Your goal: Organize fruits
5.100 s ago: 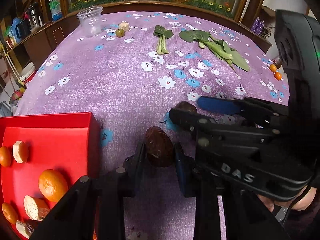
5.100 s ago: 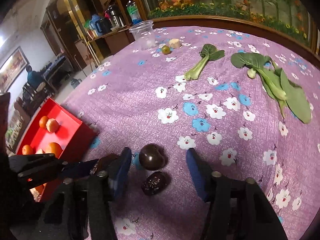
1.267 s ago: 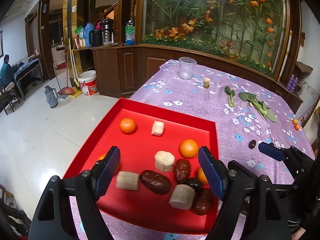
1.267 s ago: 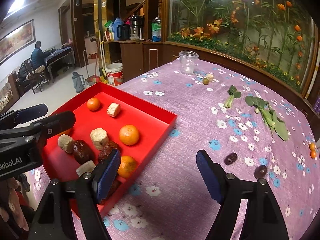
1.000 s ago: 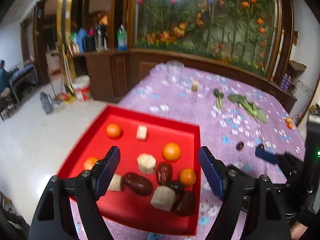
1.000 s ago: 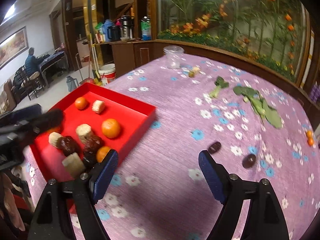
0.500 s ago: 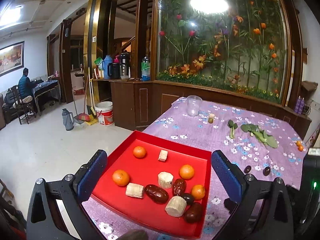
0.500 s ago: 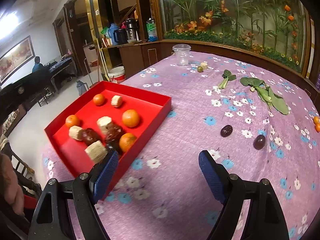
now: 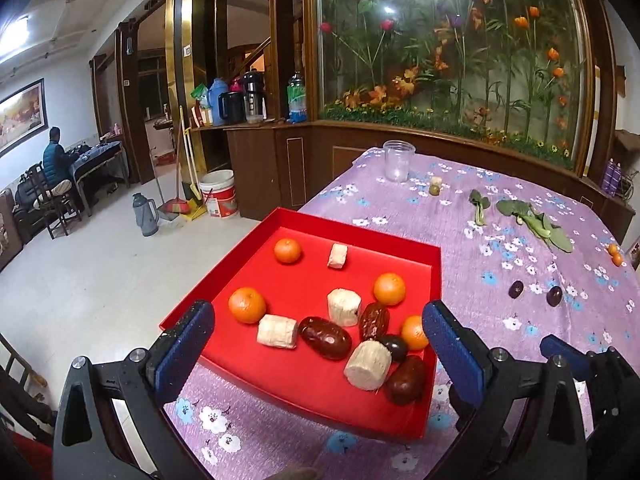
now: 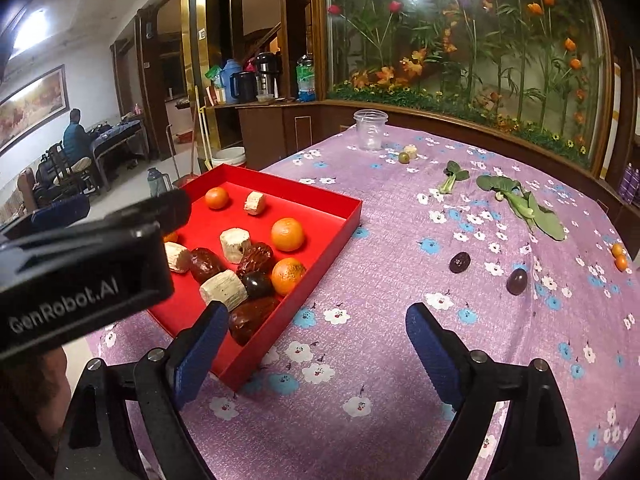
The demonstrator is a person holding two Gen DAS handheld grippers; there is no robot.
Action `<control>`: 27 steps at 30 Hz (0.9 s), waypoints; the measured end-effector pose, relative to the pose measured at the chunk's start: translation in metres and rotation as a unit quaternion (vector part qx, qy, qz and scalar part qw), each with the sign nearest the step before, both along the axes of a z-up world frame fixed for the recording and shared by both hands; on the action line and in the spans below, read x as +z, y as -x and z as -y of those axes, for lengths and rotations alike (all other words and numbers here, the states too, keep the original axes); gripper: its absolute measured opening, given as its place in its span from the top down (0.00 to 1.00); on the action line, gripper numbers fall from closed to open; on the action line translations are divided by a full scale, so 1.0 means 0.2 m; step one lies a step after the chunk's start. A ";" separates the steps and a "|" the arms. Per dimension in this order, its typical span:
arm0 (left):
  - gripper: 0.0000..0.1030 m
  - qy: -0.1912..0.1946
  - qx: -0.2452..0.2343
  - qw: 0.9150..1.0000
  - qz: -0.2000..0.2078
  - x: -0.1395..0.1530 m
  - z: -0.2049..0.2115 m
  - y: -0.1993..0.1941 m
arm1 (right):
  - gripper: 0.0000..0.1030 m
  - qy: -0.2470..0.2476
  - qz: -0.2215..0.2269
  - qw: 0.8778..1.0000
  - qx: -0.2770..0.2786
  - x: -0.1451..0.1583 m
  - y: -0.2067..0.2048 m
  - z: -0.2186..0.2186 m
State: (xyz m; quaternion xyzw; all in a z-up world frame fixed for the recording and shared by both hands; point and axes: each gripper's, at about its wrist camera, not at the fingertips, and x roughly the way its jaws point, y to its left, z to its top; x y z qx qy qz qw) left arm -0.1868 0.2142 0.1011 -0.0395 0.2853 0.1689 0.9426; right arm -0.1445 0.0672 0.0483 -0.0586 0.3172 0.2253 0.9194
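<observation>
The red tray (image 9: 360,229) holds several oranges, dark dates and pale cut pieces. My left gripper (image 9: 316,330) hovers open over its near edge, nothing between the pads. My right gripper (image 10: 316,326) hangs over the purple cloth beside the tray (image 10: 320,264), its jaws opening and empty. Two dark fruits (image 9: 516,289) (image 10: 459,261) lie loose on the cloth to the right, and two small oranges (image 10: 619,257) sit at the far right edge. A green fruit (image 10: 404,157) and a pale piece rest near the cup.
A clear plastic cup (image 9: 397,160) stands at the table's far end. Leafy greens (image 9: 532,224) lie at the back right. The tray overhangs the table's left edge above the floor. A person sits at a desk far left.
Both grippers have drawn back from the tray, so more of the room shows. The left jaws have spread wider and the right jaws slightly. The dark fruit held earlier is no longer gripped.
</observation>
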 end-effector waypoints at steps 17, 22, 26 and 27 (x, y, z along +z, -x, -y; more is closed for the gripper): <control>0.00 0.037 -0.004 0.999 0.003 -0.06 -0.07 0.01 | 0.09 0.010 -0.009 1.000 0.007 -0.03 0.00 -0.04; 0.00 0.035 0.007 0.999 -0.007 -0.06 -0.07 0.00 | 0.09 0.009 -0.009 1.000 0.008 -0.03 0.00 -0.04; 0.00 0.026 0.011 1.000 -0.010 -0.04 -0.06 0.00 | 0.09 0.007 -0.007 1.000 0.006 -0.02 0.01 -0.03; 0.00 0.027 0.010 1.000 -0.010 -0.04 -0.06 0.01 | 0.09 0.006 -0.006 1.000 0.005 -0.02 0.01 -0.03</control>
